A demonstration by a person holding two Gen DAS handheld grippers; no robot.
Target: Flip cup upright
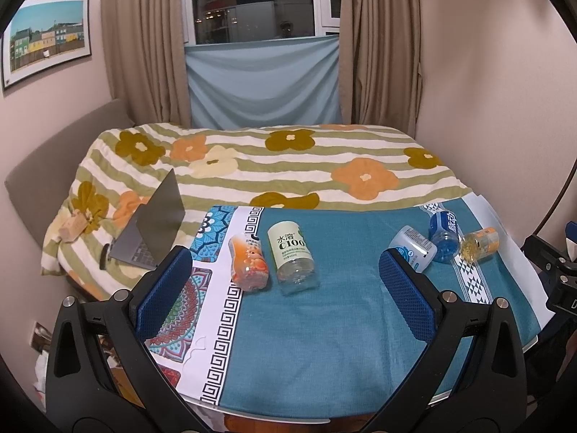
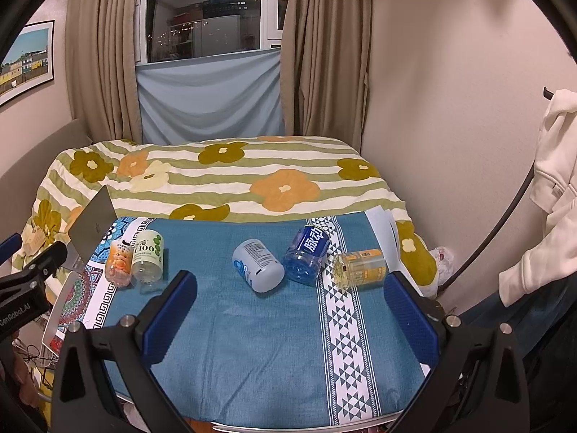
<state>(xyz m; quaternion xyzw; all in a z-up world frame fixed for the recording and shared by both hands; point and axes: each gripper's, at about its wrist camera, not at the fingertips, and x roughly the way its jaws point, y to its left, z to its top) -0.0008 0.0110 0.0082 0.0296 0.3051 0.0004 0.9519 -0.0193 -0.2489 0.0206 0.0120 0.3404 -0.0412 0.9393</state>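
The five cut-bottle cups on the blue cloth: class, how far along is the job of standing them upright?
Done: nothing; the orange cup, green-label cup, white cup, blue cup and yellow cup all lie on their sides. In hand: nothing; the left tool and right tool are open, short of the cups. Left: all five flips.

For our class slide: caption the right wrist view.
Open right gripper faces five cut bottle cups lying on the blue tablecloth.

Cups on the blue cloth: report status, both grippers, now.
Left gripper open, empty. Right gripper open, empty. Five cups lying on their sides, untouched; nearest the right gripper is the pale blue cup. Nothing in the way.
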